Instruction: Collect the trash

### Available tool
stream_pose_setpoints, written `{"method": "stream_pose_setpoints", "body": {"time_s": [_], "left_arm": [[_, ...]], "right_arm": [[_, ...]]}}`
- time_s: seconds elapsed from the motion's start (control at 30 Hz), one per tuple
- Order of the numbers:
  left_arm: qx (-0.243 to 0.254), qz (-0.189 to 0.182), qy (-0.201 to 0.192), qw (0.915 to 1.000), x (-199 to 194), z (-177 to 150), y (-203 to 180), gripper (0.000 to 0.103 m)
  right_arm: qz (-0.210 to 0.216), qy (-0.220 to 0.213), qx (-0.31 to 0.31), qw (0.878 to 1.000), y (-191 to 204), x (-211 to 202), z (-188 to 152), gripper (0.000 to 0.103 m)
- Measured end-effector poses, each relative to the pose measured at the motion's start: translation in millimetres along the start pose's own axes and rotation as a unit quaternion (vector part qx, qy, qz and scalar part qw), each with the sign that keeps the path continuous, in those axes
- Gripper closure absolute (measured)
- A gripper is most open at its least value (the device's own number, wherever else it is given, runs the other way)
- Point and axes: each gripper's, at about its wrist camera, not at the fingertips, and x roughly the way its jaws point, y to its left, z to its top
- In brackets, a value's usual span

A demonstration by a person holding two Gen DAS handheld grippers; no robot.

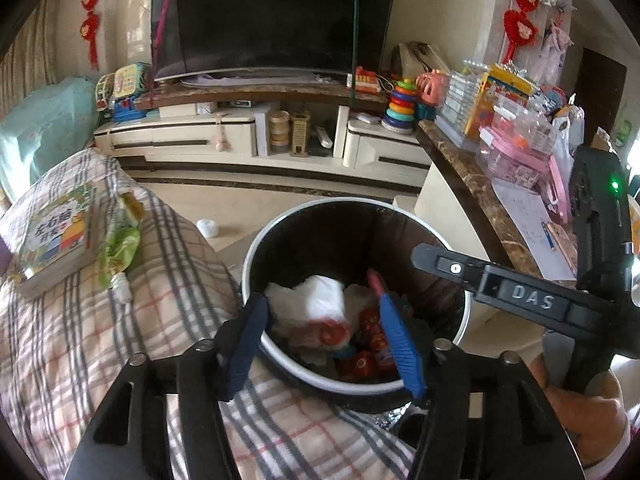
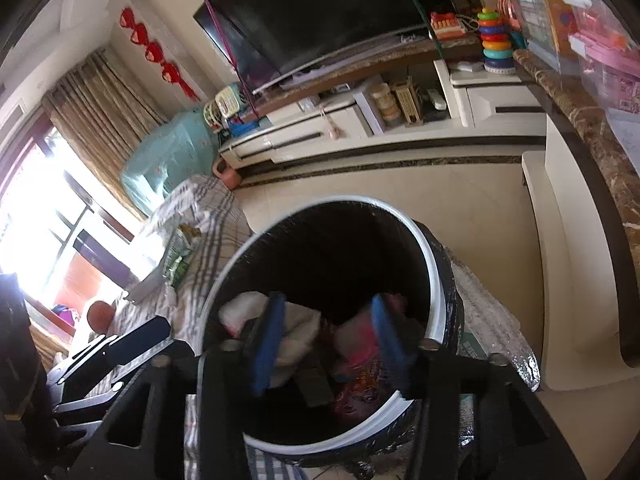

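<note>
Both grippers are hanging over the bin [image 1: 256, 240], fingers released and gripping nothing: the left gripper [image 1: 324, 340] and the right gripper [image 2: 328, 344]. The trash [image 1: 320, 304] is lying inside the bin, just beside the checked blanket [image 1: 120, 320].

Hidden, cropped and blurred parts

The bin [image 2: 434, 280] base is hidden behind the right gripper [image 2: 328, 344], whose blue fingers [image 2: 267, 340] are blurred. The trash [image 1: 320, 308] lower layers lie buried, wrappers unreadable. The book [image 1: 56, 236] title is too small to read. The TV [image 1: 272, 16] top is cut off. The hand [image 1: 580, 412] runs off-frame.
</note>
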Motion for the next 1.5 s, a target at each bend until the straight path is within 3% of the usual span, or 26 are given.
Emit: {"method": "stream_pose_setpoints", "body": {"time_s": [0.1,0.17,0.37,0.53,0.8,1.03,1.1,1.2,1.37,1.5], "left_arm": [[-0.003,0.012,-0.008,0.9999,-12.5,-9.0,-0.2,0.031],[-0.002,0.019,-0.018,0.9997,-22.6,-18.7,-2.0,0.027],[-0.023,0.017,-0.016,0.9995,-47.2,-51.8,-0.8,0.025],[-0.046,0.016,-0.021,0.9986,-73.0,-75.6,7.1,0.025],[-0.074,0.017,-0.048,0.996,-122.4,-112.9,18.2,0.025],[-0.063,0.034,-0.093,0.9931,-169.5,-142.5,14.8,0.024],[-0.052,0.05,-0.124,0.9896,-189.3,-149.3,10.6,0.019],[-0.043,0.082,-0.173,0.9805,-215.8,-163.5,5.2,0.002],[-0.038,0.117,-0.212,0.9695,-237.0,-192.1,-2.7,0.001],[-0.036,0.135,-0.212,0.9674,-238.3,-208.5,-8.0,0.001]], "right_arm": [[0.006,-0.012,0.004,1.0,3.6,-11.8,-2.1,0.049],[0.012,-0.021,0.01,1.0,6.4,-20.4,-6.4,0.034],[0.027,-0.04,0.027,0.998,12.6,-42.9,-25.9,0.021],[0.029,-0.047,0.024,0.998,24.3,-61.0,-49.0,0.02],[0.031,-0.069,0.006,0.997,47.0,-92.1,-89.8,0.004],[0.007,-0.097,-0.036,0.995,76.5,-117.8,-110.3,0.003],[-0.002,-0.117,-0.058,0.991,87.6,-129.8,-112.5,0.003],[-0.035,-0.169,-0.095,0.98,108.2,-154.5,-117.6,0.0],[-0.081,-0.252,-0.149,0.953,130.9,-182.7,-133.0,0.0],[-0.083,-0.263,-0.154,0.949,129.7,-176.2,-141.3,0.0]]}}
